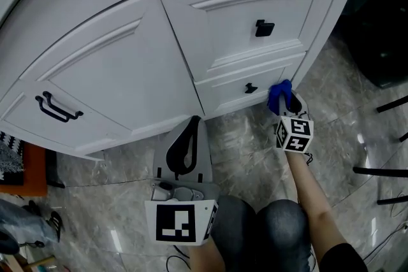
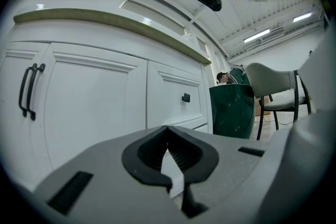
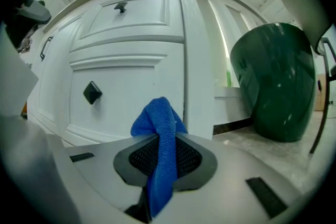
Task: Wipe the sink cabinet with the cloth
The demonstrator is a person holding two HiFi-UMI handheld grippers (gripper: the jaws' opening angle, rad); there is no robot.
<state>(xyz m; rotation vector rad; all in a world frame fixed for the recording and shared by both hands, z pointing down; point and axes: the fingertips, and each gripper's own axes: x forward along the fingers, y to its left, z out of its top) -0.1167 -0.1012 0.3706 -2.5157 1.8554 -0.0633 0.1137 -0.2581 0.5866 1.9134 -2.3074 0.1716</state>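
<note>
Two tools are out. The left tool [image 1: 189,136] hangs closed and empty, back from the sink cabinet [image 1: 115,67]. The right tool [image 1: 287,102] pinches the blue cloth [image 1: 279,92], with the lower drawer [image 1: 223,90] at its twelve o'clock. Only the right gripper view shows the knob [image 3: 92,93] at ten o'clock. I cannot tell whether cloth meets drawer.

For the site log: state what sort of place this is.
Probably a showroom or workshop hall, not a home bathroom: a white sink cabinet stands on a marble-look floor, with strip lights on a high ceiling, a chair and a green bin.
</note>
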